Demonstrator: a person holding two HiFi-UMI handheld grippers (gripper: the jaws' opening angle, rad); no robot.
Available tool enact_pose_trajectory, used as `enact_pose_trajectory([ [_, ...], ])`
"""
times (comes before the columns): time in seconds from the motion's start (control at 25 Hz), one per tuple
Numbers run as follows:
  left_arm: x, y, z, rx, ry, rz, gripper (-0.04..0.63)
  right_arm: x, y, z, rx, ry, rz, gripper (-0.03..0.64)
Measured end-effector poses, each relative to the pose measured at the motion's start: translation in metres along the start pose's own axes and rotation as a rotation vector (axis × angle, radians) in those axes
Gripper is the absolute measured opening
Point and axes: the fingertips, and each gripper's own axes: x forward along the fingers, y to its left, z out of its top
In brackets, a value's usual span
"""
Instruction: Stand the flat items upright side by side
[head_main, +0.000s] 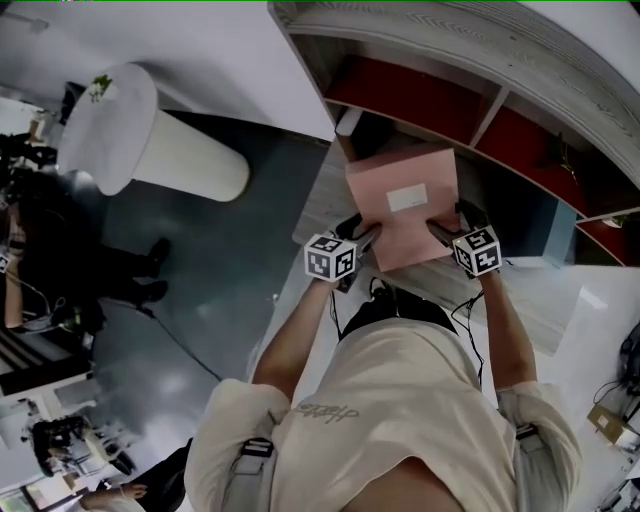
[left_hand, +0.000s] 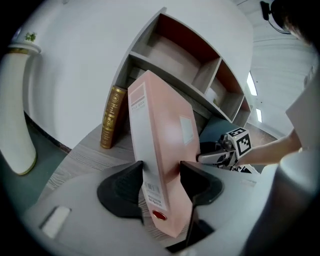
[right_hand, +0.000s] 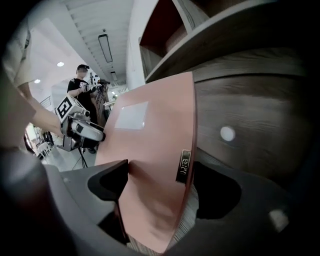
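Pinching pink binder (head_main: 400, 205) w/ left tool (left_hand: 161, 169) & right tool (right_hand: 160, 170), gold book (left_hand: 111, 117) partly hidden behind

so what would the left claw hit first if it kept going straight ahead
The left claw grips a pink box file; past it, probably the grey wooden shelf unit, with the gold-spined book left of that line.

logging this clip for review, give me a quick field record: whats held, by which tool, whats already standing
held item: pink binder, tilted, white spine toward the left gripper view
left tool: shut on the binder's lower end
right tool: shut on the binder's other edge
already upright: gold book on the wooden ledge
behind: shelf with open compartments
task status: binder not yet stood beside the book
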Motion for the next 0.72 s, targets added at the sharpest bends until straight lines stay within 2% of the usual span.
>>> enact_pose_trajectory([
  [0.16,-0.009,-0.01,0.01,0.054,-0.027,-0.016,0.239,-0.012,0.002,0.003,-0.1,-0.01,-0.035,0.401],
  [0.32,-0.019,-0.019,0.015,0.093,-0.053,-0.037,0.236,-0.022,0.004,-0.003,-0.182,0.013,-0.058,0.361],
  [0.72,-0.035,-0.04,-0.001,0.169,-0.072,-0.057,0.235,-0.042,0.016,-0.016,-0.181,-0.001,-0.072,0.333],
])
